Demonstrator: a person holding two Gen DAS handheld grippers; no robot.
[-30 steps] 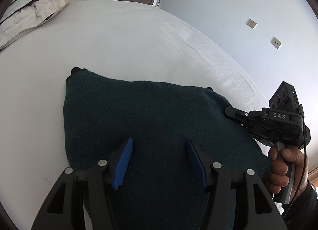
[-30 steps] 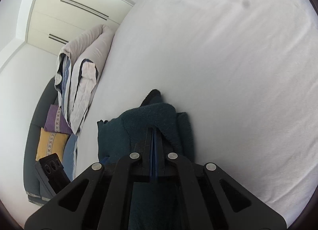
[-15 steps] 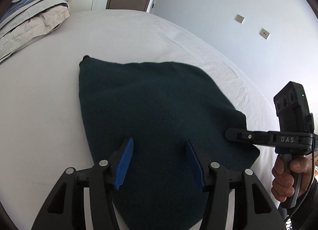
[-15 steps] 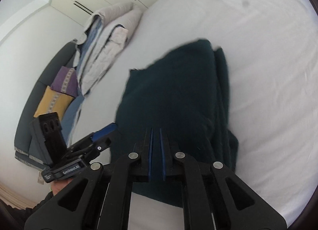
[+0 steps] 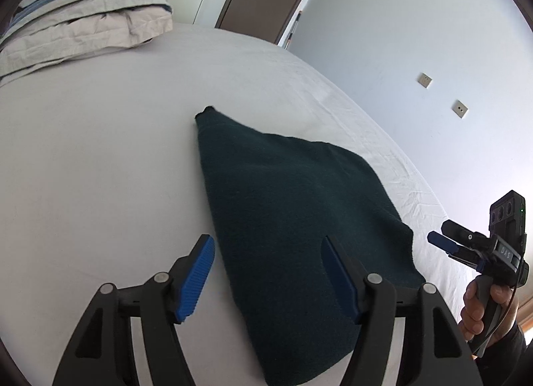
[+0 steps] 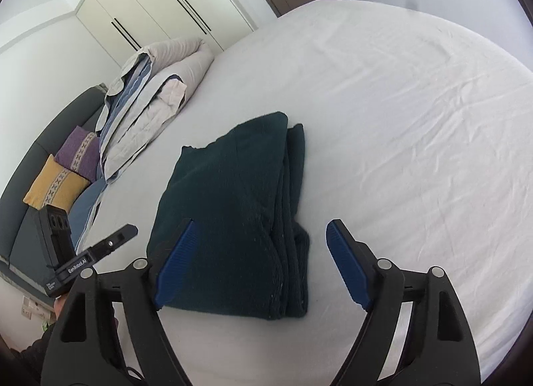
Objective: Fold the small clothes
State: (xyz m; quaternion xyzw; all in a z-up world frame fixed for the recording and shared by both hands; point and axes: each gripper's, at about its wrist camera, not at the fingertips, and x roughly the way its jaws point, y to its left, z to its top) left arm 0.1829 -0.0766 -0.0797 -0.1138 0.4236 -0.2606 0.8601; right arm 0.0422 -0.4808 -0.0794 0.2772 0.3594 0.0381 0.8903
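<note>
Dark green knit, our sweater (image 6: 233, 206) now lies folded flat on the white bed (image 6: 416, 126), its stacked layers showing along the right-hand edge in the right wrist view. A second ago our right hand-held gripper (image 6: 260, 262) was clamped on that fabric, carrying an edge across; now its jaws are opening wide and nothing sits between the pads, which hover above the near edge of the bundle. Our left hand-held gripper (image 5: 266, 272) is opening too, spread over the near corner of the cloth without pressing on it, and it has pulled back, so more bed shows around the sweater than before. We read this as the fold just laid down and let go: both grippers are released and the garment keeps its shape by itself. The outline is still a rough wedge, not a neat rectangle, so we judge that one more fold or some squaring of the edges may remain before this piece counts as done. A folded duvet (image 6: 153, 86) sits well apart at the head of the bed.
</note>
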